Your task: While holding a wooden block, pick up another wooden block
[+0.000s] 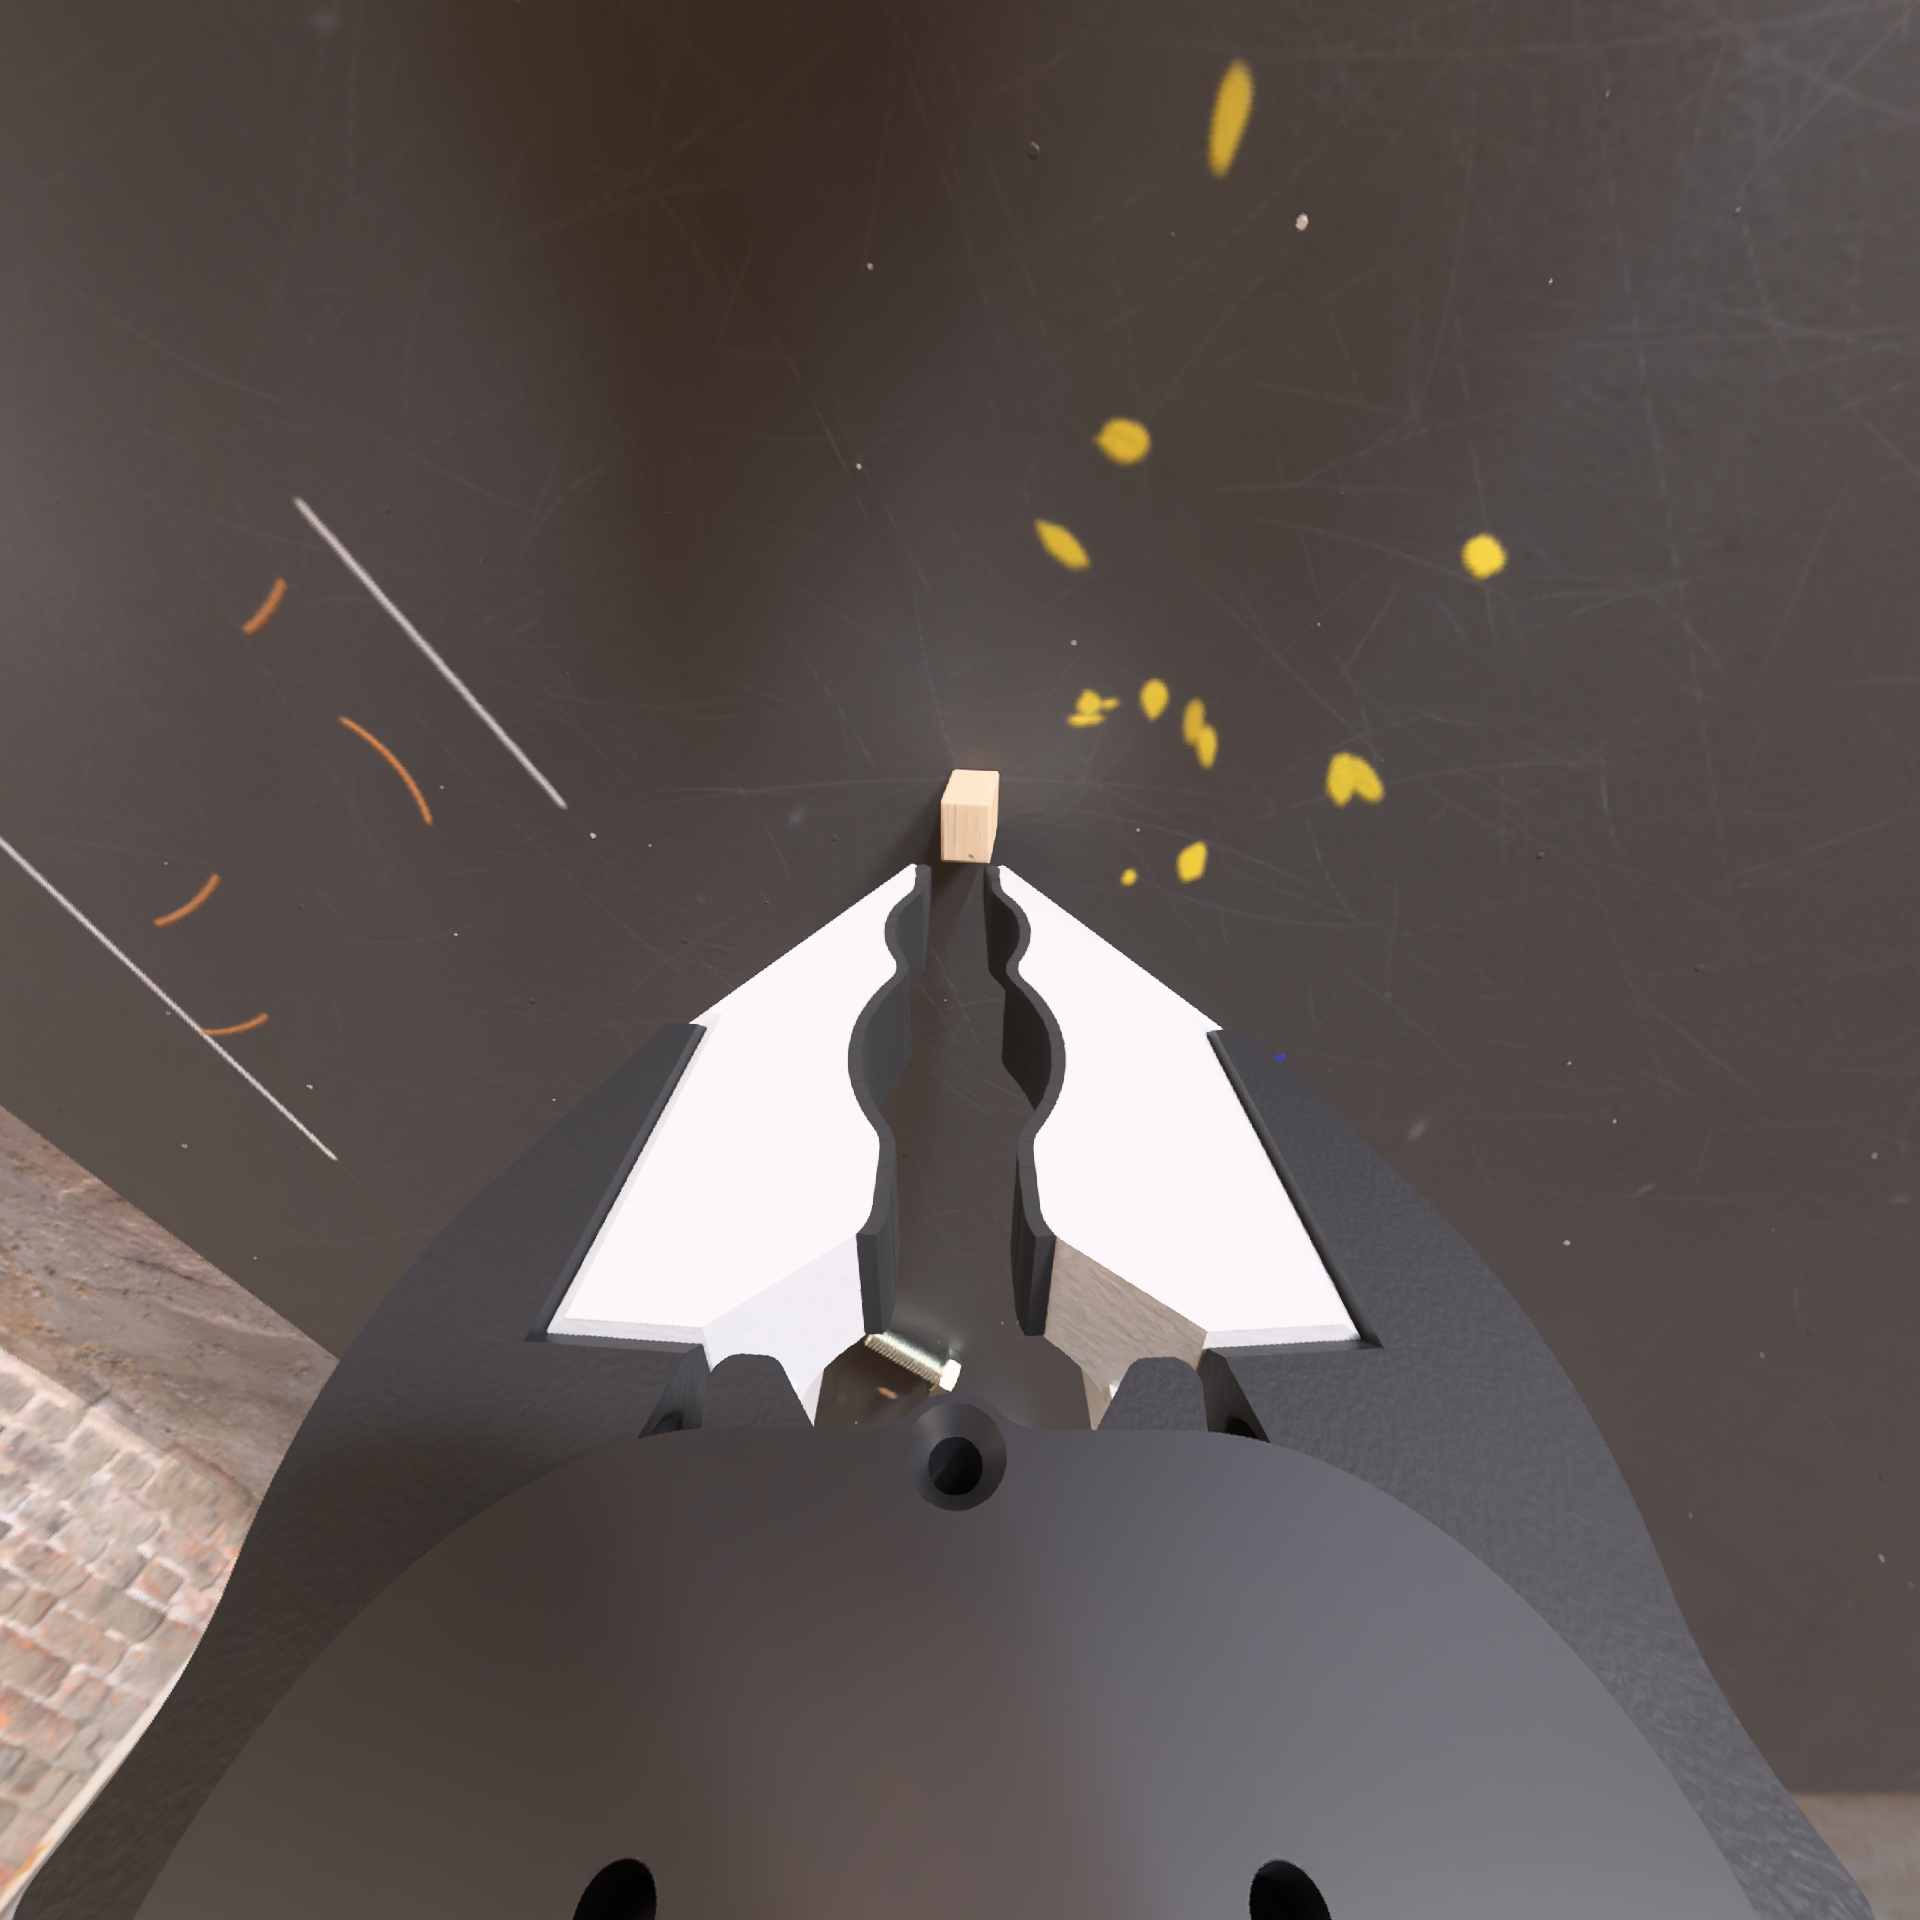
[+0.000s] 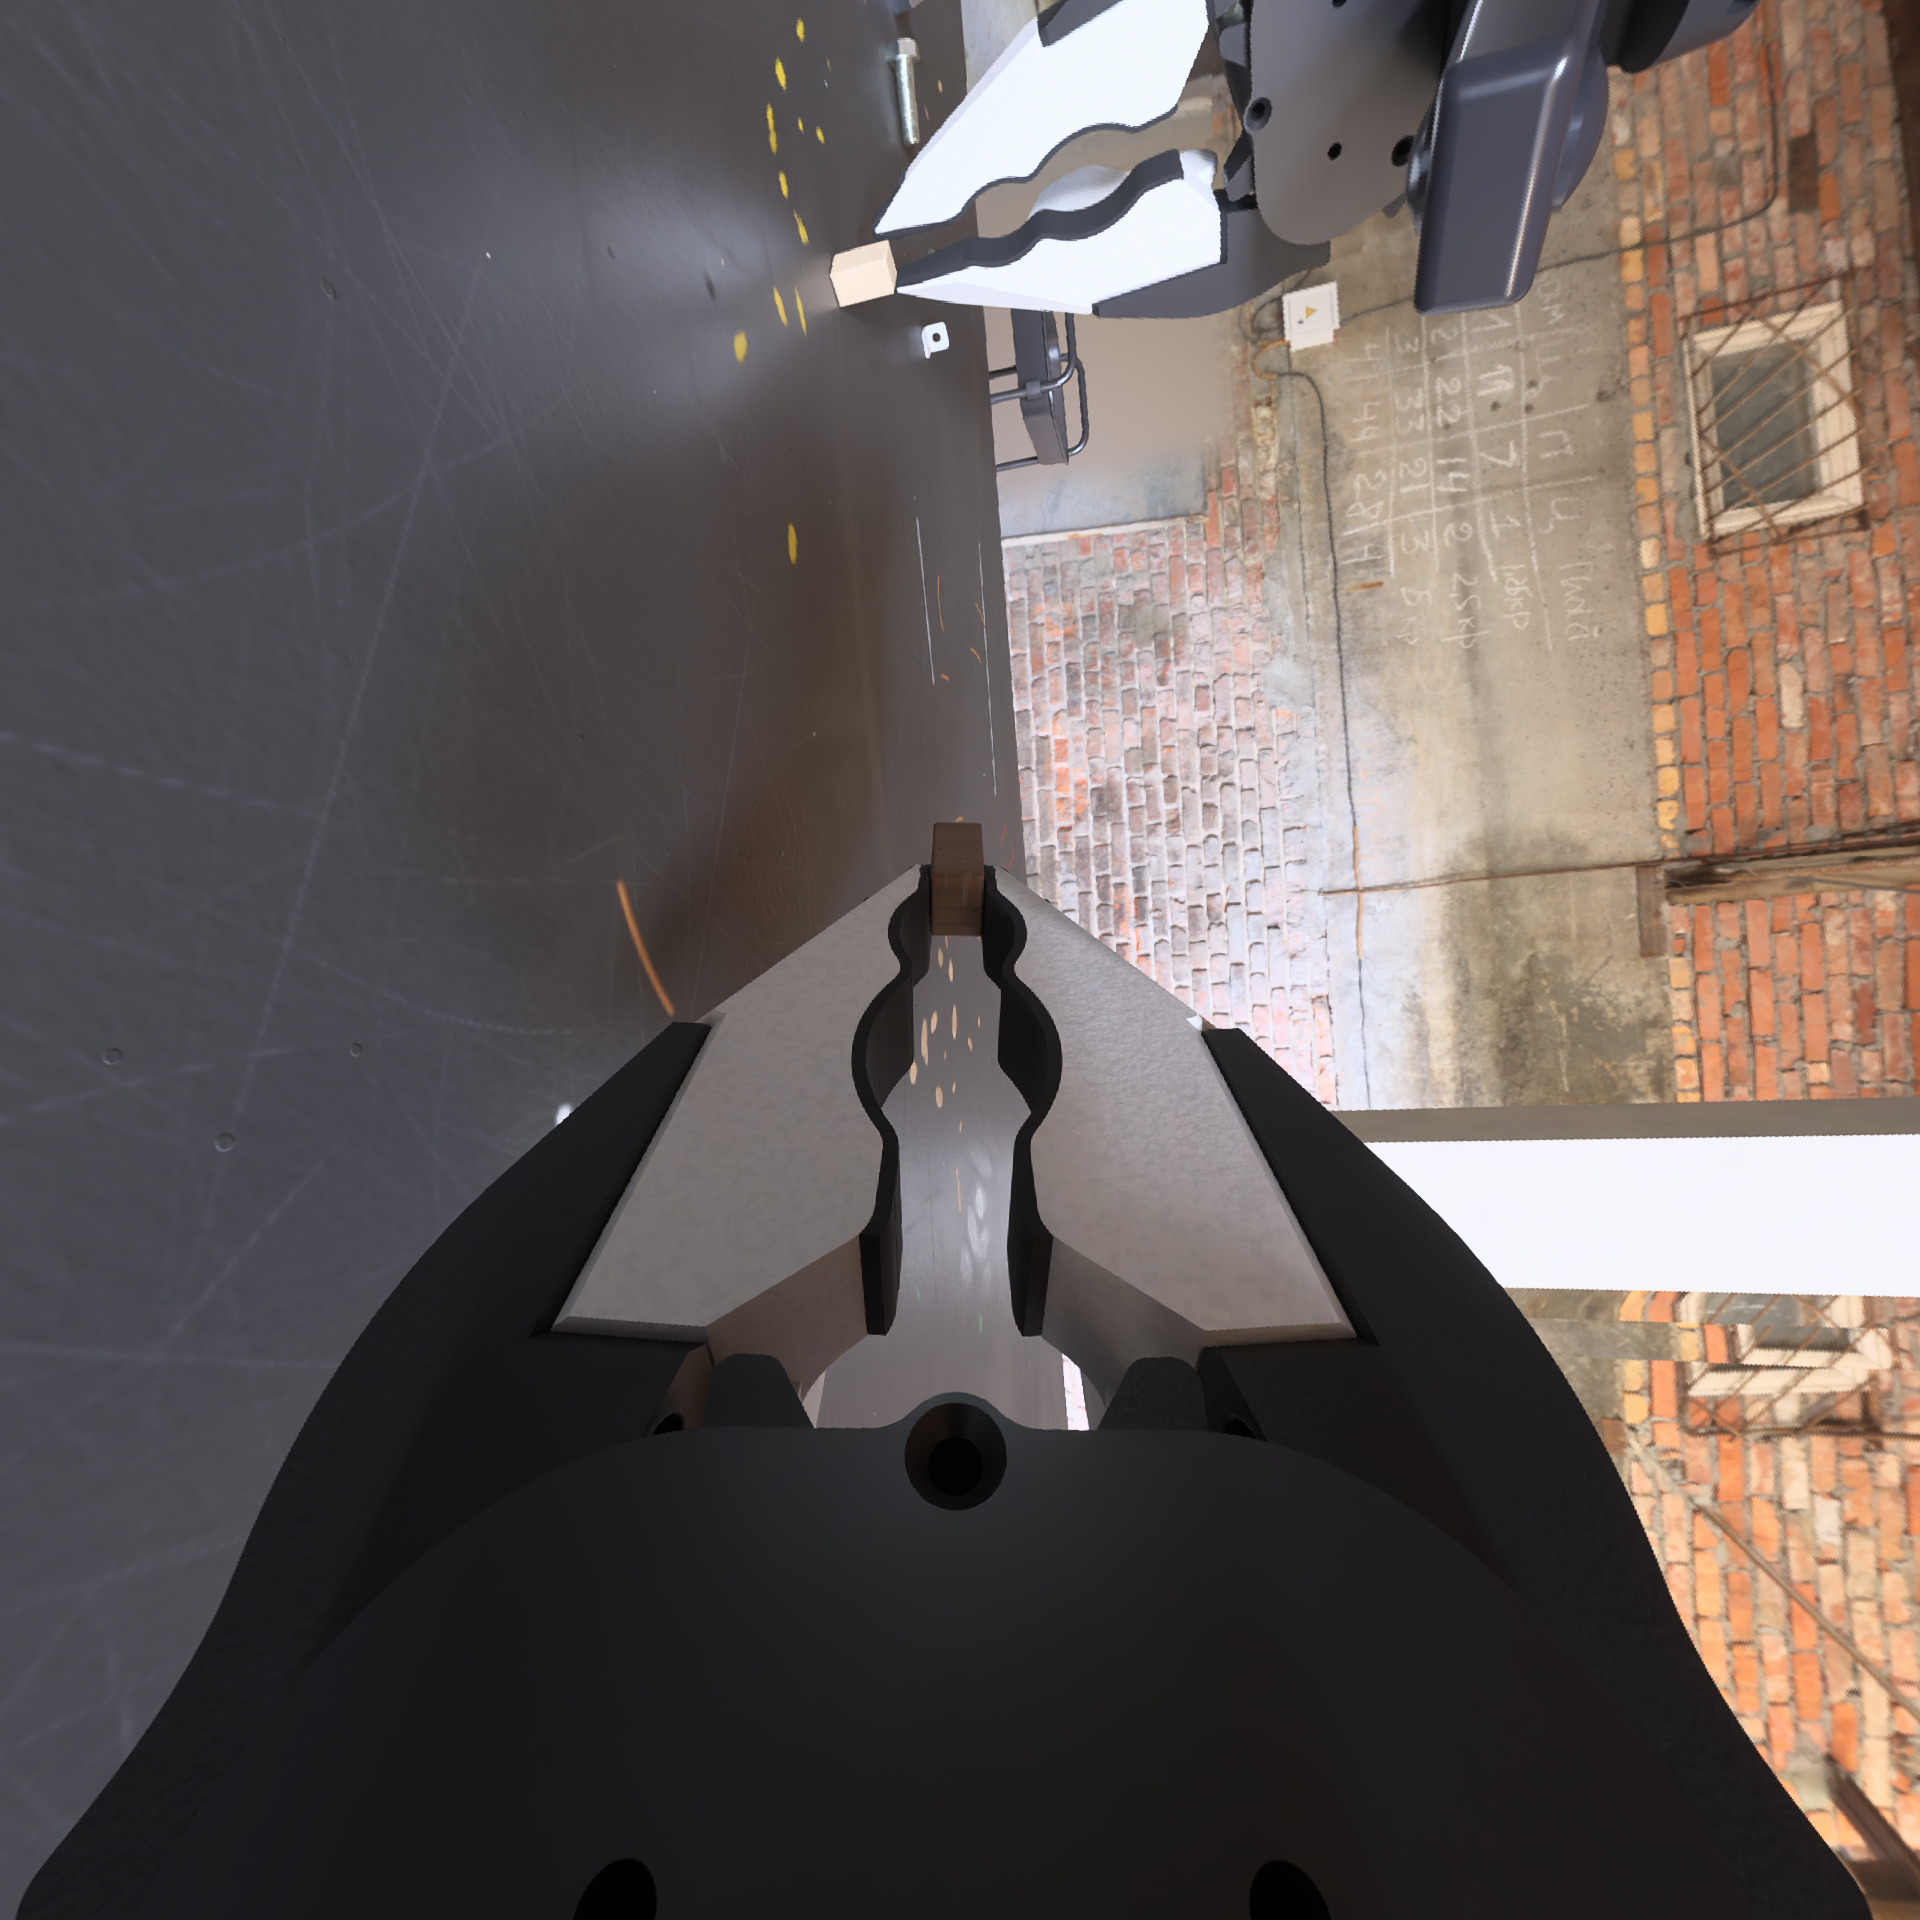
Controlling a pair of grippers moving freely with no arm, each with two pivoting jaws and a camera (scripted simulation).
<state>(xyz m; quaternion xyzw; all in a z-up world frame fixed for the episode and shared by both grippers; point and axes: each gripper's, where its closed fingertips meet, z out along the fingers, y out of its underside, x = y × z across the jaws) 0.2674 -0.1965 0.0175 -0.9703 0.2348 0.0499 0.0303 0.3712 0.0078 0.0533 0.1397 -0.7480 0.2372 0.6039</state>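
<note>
A pale wooden block (image 1: 969,819) rests on the dark, scratched table (image 1: 520,312), just past the tips of my left gripper (image 1: 956,873). The left jaws stand about a block's width apart with nothing between them. The right wrist view shows this block (image 2: 862,275) at the tips of the left gripper (image 2: 888,258), far up the table (image 2: 312,623). My right gripper (image 2: 954,873) is shut on a dark brown wooden block (image 2: 956,857), held at its tips near the table's edge.
A steel bolt (image 1: 914,1359) lies on the table under the left gripper; it also shows in the right wrist view (image 2: 906,94). A small white bracket (image 2: 935,338) and a dark wire rack (image 2: 1039,400) sit by the table's edge. Brick paving (image 1: 104,1455) lies beyond the edge.
</note>
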